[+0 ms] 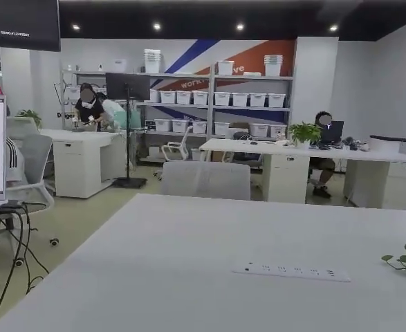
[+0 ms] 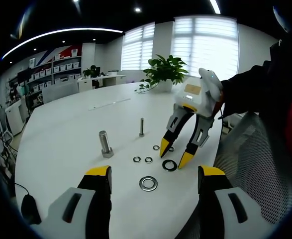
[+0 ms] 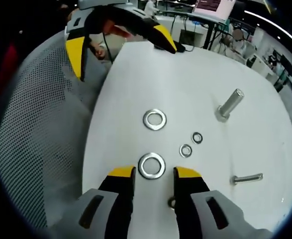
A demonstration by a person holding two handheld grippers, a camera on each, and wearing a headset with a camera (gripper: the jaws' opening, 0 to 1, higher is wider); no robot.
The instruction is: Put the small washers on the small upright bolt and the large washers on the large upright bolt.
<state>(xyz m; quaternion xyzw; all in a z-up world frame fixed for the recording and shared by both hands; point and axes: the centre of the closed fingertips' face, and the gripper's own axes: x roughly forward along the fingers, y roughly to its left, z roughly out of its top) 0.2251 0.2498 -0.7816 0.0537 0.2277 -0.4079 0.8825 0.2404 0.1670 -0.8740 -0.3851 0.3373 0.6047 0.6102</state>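
Note:
On the white table [image 2: 61, 134] stand a large upright bolt [image 2: 105, 143] and a thin small bolt [image 2: 142, 127]. Several small washers [image 2: 137, 159] lie flat before them, with two large washers [image 2: 148, 183]. My left gripper [image 2: 155, 172] is open, back from the washers near the table edge. My right gripper [image 2: 174, 155] comes in from the right, open, tips down at one large washer [image 2: 169, 165]. In the right gripper view that washer [image 3: 152, 165] lies just ahead of my right gripper [image 3: 154, 173], apart from both fingers. The other large washer [image 3: 154, 119], large bolt [image 3: 229, 105] and small bolt [image 3: 246, 178] lie beyond.
A grey mesh chair [image 3: 36, 124] stands against the table edge [image 3: 93, 149]. A potted plant [image 2: 165, 72] and a flush power strip [image 1: 291, 271] sit farther along the table. The head view faces an office with desks, shelves and seated people.

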